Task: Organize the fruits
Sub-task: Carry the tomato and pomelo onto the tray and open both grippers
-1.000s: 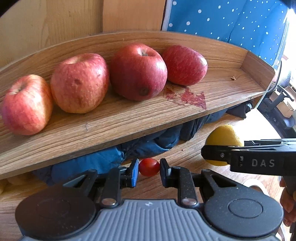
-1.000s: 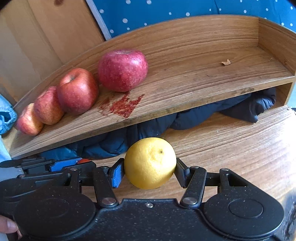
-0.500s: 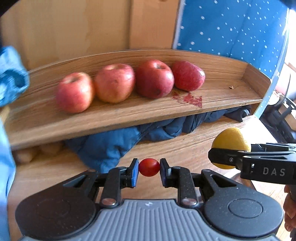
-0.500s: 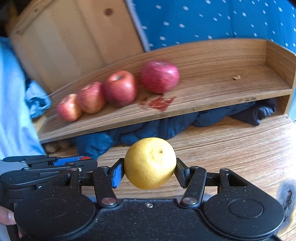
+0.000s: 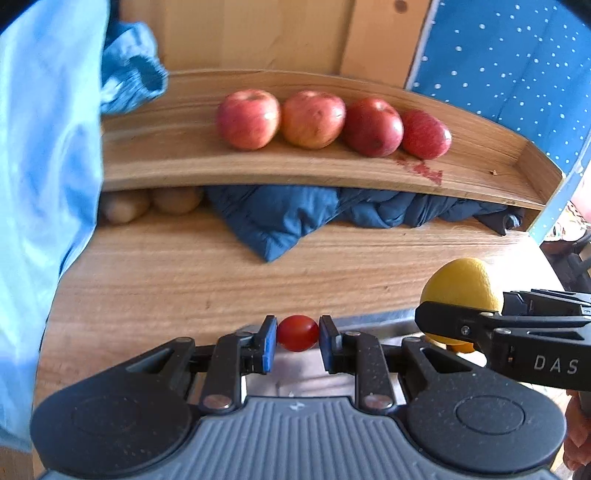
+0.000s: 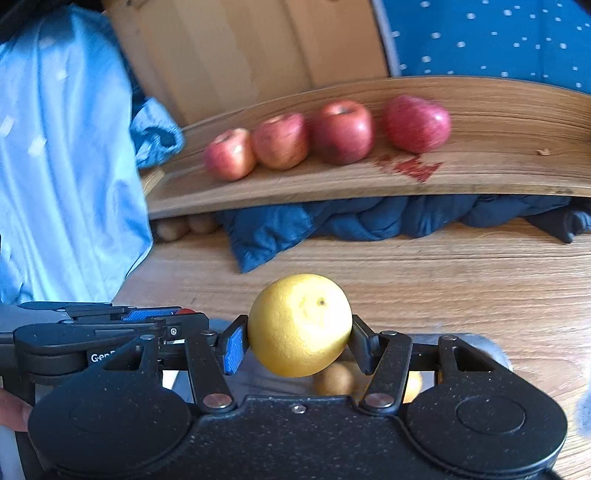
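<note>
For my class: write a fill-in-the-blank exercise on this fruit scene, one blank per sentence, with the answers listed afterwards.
1. The left claw is shut on a small red ____.
2. The right claw is shut on a ____ citrus fruit.
3. On the wooden shelf, ____ red apples lie in a row.
4. The dark blue cloth lies ____ the shelf.

Answers: tomato; yellow; four; under

Wooden table (image 5: 192, 280) below a curved wooden shelf (image 5: 177, 162). Pale wood panels (image 5: 258, 33) behind, beside blue fabric with white dots (image 5: 517, 66). Dark blue cloth (image 5: 295, 214) stuffed under the shelf. Lit by daylight.
</note>
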